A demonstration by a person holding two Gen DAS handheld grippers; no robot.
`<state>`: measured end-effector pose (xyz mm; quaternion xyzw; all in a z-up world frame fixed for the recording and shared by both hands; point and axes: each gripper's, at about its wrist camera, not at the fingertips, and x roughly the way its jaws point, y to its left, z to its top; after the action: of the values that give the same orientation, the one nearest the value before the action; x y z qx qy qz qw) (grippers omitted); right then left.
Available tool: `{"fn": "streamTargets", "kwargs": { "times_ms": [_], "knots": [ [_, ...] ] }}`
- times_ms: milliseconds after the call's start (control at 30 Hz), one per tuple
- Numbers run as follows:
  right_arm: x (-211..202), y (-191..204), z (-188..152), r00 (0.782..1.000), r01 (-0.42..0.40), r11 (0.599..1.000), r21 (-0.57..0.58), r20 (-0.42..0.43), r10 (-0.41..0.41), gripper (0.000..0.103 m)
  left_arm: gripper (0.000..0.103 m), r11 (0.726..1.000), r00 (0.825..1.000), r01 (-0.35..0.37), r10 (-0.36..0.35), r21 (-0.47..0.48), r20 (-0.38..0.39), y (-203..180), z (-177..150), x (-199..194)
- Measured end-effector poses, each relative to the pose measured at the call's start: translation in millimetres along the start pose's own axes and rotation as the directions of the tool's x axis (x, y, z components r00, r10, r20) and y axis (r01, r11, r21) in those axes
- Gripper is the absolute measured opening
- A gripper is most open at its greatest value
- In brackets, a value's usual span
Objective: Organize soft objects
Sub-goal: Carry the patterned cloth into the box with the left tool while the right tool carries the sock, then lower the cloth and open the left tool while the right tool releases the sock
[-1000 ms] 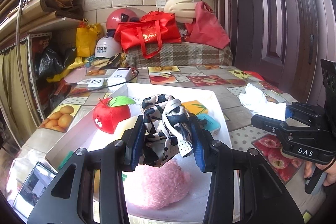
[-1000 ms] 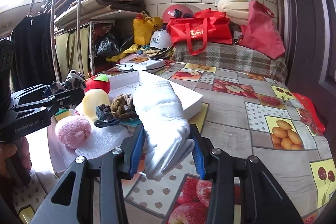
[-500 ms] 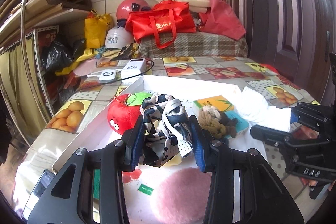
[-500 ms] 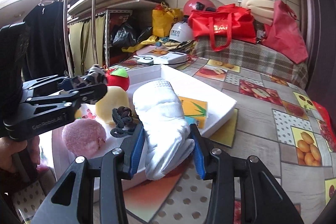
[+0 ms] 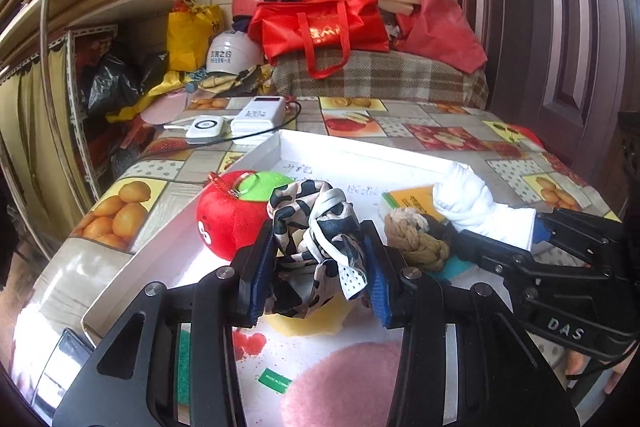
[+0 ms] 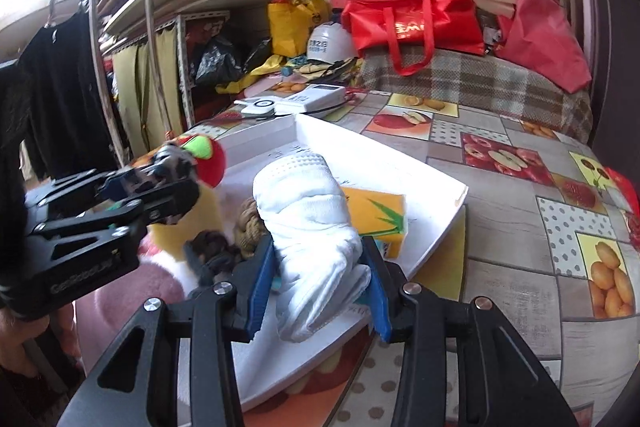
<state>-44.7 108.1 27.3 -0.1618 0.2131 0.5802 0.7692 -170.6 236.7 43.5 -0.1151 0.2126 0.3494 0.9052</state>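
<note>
Scarf (image 5: 316, 239), black-and-white patterned, bunched between the blue pads of my left tongs (image 5: 318, 271), which are closed on it above the white tray (image 5: 360, 155). White sock (image 6: 310, 227), rolled, is clamped the same way in my right tongs (image 6: 318, 289), over the tray's near right part. In the left view the right tongs come in from the right with the sock at their tip, close beside the scarf. Around and beneath my grips, inside the tray: a red plush apple (image 5: 228, 215) just left of the scarf, a knotted rope toy (image 5: 416, 239) between scarf and sock, a yellow soft piece (image 5: 308, 323) under the scarf, a pink fluffy ball (image 5: 344, 383) nearest the camera, and an orange packet (image 6: 376, 215) behind the sock. The tray rests on a worktop (image 6: 500, 227) covered in a fruit-print cloth. Beyond the tray lie two white devices (image 5: 240, 121) with a black cable; red bags (image 5: 324, 23) and helmets sit at the far wall.
</note>
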Motion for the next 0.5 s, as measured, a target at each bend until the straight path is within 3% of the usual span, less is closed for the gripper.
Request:
{"fn": "streamTargets", "kwargs": {
  "times_ms": [100, 500],
  "knots": [
    [2.3, -1.8, 4.7, 1.000, 0.014, 1.000, 0.013, 0.021, -0.015, 0.042, 0.041, 1.000, 1.000, -0.011, 0.011, -0.005, 0.029, -1.4, 2.3, -2.2],
    [12.1, 4.5, 16.9, 0.998, 0.027, 0.999, -0.026, 0.058, -0.025, 0.042, 0.041, 1.000, 1.000, -0.016, 0.016, -0.006, 0.008, -5.6, 7.7, 6.6]
  ]
}}
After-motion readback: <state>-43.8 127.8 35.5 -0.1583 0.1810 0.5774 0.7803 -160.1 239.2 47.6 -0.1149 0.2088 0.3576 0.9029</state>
